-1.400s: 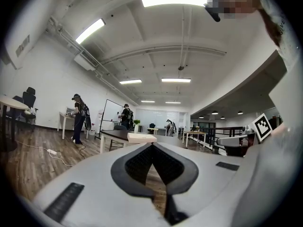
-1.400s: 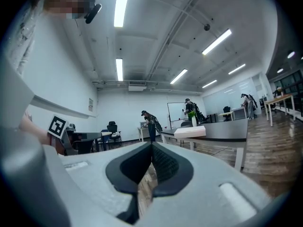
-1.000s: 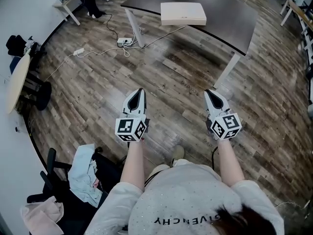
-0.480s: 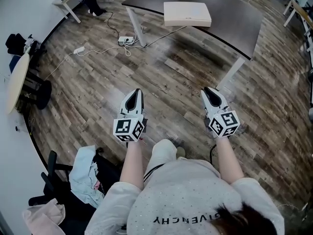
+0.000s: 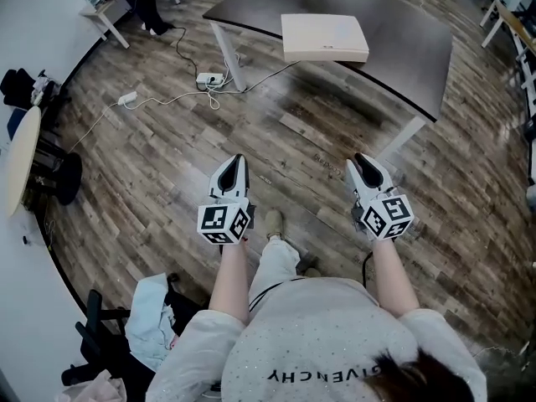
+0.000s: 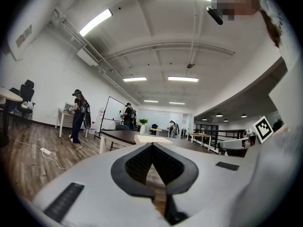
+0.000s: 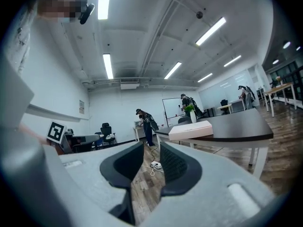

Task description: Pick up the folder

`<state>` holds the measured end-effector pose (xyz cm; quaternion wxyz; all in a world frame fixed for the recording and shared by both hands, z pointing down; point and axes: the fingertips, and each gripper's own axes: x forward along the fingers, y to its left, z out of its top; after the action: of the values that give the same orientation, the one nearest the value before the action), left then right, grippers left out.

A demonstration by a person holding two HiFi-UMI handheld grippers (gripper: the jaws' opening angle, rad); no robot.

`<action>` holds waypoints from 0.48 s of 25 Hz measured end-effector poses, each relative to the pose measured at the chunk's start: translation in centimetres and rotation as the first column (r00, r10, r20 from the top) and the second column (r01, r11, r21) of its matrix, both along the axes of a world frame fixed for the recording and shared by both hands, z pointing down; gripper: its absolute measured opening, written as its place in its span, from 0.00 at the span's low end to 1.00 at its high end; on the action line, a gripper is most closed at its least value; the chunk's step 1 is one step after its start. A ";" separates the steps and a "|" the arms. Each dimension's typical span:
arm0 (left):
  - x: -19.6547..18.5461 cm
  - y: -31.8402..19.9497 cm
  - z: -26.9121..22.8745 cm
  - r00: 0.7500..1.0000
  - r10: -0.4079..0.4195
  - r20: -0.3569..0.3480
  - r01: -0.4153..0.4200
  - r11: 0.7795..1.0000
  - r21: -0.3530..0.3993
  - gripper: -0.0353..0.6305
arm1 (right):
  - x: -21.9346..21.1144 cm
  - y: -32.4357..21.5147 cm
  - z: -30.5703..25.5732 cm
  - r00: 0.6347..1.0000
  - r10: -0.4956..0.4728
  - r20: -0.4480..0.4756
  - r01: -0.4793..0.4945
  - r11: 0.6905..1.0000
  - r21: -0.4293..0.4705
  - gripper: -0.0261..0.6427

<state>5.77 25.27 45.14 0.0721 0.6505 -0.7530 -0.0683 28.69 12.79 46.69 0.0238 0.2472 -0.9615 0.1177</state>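
Observation:
The folder [image 5: 325, 38], flat and cream-coloured, lies on a dark table [image 5: 402, 40] ahead of me. It also appears as a pale slab in the left gripper view [image 6: 152, 139] and the right gripper view [image 7: 191, 129]. Both grippers are held level over the wood floor, well short of the table. On my left gripper [image 5: 237, 159], the tips meet [image 6: 152, 145], so it is shut and empty. My right gripper [image 5: 363, 159] has just been opening. A narrow gap shows between its tips [image 7: 150, 145], with nothing in it.
A power strip with white cables [image 5: 205, 79] lies on the floor by the table's white leg [image 5: 228, 57]. A chair draped with clothes [image 5: 151, 325] stands at my lower left, a round table [image 5: 21, 153] at the far left. A person [image 6: 78, 112] stands at a desk in the distance.
The person has stepped forward, so both grippers have moved toward the table. The table and folder now look slightly nearer, and the chair with clothes has slid back.

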 end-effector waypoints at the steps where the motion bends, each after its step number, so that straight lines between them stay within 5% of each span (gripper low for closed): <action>1: -0.9 -1.2 -0.1 1.000 0.011 0.001 -0.011 1.000 0.002 0.05 | -0.7 -0.9 0.0 1.000 0.012 0.006 -0.012 1.000 -0.009 0.19; 12: -10.7 -11.9 0.2 0.994 0.105 -0.012 -0.105 0.994 -0.003 0.05 | -9.5 -8.9 1.2 0.993 0.111 0.025 -0.108 0.990 -0.095 0.22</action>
<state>-4.92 13.33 45.37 0.0813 0.6887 -0.7174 -0.0666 19.19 3.85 47.92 0.0143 0.2965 -0.9402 0.1672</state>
